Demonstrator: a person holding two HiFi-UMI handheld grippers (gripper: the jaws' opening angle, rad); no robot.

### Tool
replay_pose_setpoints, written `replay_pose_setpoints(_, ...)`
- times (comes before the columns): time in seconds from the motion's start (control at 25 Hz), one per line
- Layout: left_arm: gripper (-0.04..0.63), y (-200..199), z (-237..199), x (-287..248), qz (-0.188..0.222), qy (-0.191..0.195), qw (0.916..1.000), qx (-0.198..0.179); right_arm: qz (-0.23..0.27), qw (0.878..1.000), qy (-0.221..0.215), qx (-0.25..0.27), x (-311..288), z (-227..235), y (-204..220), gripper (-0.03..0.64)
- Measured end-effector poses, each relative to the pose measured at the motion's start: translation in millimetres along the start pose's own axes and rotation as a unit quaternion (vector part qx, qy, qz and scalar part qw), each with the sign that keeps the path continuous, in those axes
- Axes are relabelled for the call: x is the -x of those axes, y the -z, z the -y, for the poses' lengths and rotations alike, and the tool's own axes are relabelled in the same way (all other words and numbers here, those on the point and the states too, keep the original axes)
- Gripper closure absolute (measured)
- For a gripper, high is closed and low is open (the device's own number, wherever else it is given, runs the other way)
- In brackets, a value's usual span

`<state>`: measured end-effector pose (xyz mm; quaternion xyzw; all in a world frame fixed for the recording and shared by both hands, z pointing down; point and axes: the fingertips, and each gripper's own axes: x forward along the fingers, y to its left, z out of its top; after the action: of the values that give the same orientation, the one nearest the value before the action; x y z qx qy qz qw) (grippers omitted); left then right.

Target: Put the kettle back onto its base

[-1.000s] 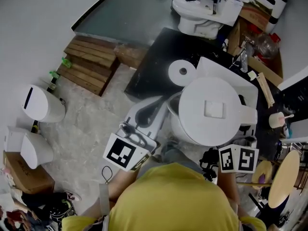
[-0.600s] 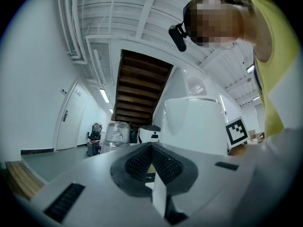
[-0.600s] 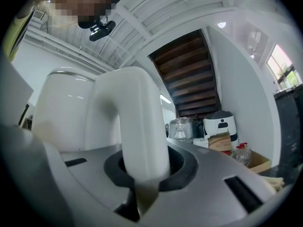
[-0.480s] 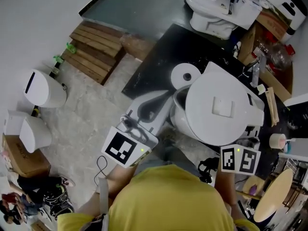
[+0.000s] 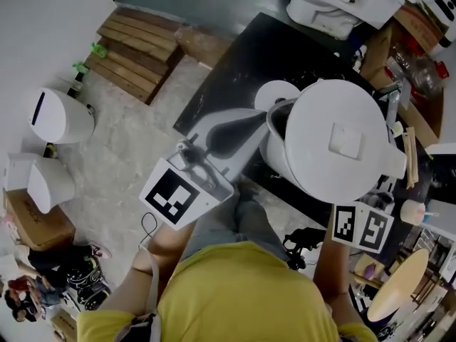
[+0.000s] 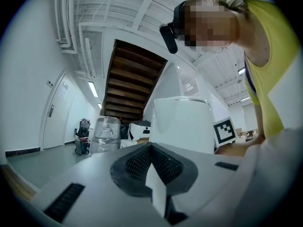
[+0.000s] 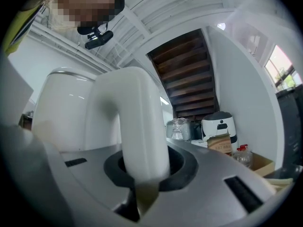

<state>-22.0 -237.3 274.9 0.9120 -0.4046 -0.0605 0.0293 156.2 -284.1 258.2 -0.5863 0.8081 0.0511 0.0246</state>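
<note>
Right claw (image 7: 144,174) mostly hidden under kettle (image 5: 335,141) in head view; only its marker cube (image 5: 362,228) visible. Round base (image 5: 274,95) on black table (image 5: 239,70), near-right edge covered by kettle body. Right claw narrow, clamped on white kettle handle (image 7: 137,122). Left claw (image 6: 154,174) closed, empty, beside kettle's left wall; contact unclear.
</note>
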Motion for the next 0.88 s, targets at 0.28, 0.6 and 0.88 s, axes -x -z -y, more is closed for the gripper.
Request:
replay_pose_setpoints(0.28, 0.592, 14.3, -18.9, -17.6, -0.011, 0.002, 0.9999, -0.01, 0.009, 1.0, 0.004, -0.007, -26.0, 7.1, 12.3, 0.555)
replay_pose_setpoints(0.6, 0.592, 27.6, -42.7, -33.7, -0.007, 0.007, 0.9999, 0.009, 0.012, 1.0, 0.002, -0.004, -53.8, 10.3, 30.3, 0.555)
replay_pose_setpoints(0.88, 0.592, 40.9, -61.6, -41.9, -0.012, -0.001, 0.9998, 0.013, 0.008, 1.0, 0.001, -0.013, -72.4, 9.7, 49.4, 0.555)
